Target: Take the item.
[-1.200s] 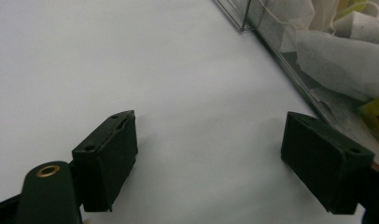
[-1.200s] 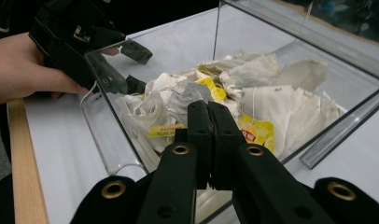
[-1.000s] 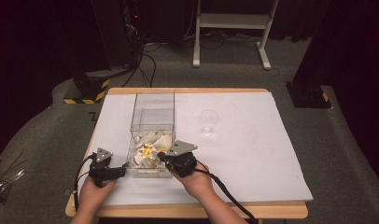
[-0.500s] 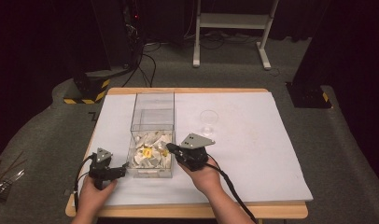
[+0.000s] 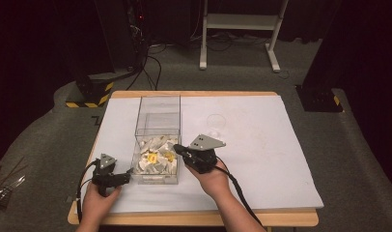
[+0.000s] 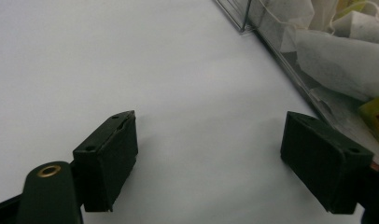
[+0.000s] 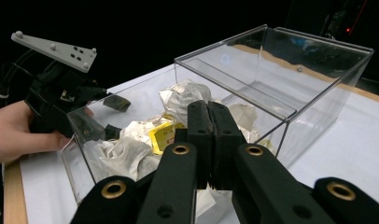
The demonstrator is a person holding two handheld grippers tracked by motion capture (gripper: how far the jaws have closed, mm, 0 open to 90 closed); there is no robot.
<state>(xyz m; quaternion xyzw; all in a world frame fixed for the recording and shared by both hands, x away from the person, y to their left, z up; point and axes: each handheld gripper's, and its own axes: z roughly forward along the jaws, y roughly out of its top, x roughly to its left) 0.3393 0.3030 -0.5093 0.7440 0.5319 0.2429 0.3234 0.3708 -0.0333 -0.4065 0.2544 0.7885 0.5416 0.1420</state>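
White paper covers most of the surface (image 5: 261,145), which sits in the middle of the high view with dark floor all around it. On the left half of the surface stands a clear box (image 5: 158,137) with no lid. Its near end, toward the bottom of the frame, holds a heap of white tea bags (image 5: 155,159) and one yellow packet (image 5: 152,157). The far end of the box looks bare.

Just right of the box's near end, a hand (image 5: 214,178) holds the right tool (image 5: 182,151), with its grey plate on top. The tool's tip is at the right wall of the box, near the top edge. In the right gripper view, its two black jaws are pressed tight together with nothing between them, and they point at the box.

At the lower left of the high view, the other hand (image 5: 95,205) holds the left tool (image 5: 127,177) low on the paper, just left of the box's near corner. In the left gripper view, its jaws stand wide apart and hold nothing, with the box wall at the upper right.

A small clear cup (image 5: 215,123) stands on the paper, right of the box.
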